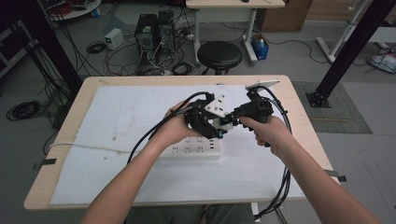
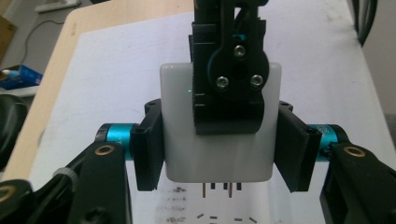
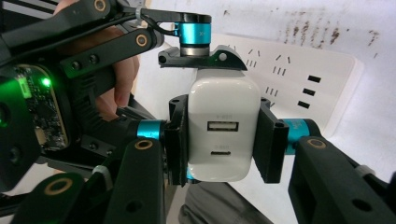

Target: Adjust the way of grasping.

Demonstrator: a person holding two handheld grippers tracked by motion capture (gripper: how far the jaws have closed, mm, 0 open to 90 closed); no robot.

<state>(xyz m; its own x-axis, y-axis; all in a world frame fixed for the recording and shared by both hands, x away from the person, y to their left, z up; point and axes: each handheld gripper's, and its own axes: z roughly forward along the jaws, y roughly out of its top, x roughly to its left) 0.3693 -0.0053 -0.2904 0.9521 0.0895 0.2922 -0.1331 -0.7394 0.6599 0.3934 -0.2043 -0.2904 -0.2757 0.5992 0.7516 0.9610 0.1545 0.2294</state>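
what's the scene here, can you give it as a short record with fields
held item: white usb charger, prongs pointing down
left gripper: jaws shut on the charger's sides
right gripper: jaws shut on the charger too, at its port end
charger ports: two on the end face, seen in the right gripper view
below it: white power strip, charger held above it, not plugged in
surface: white mat on a wooden table
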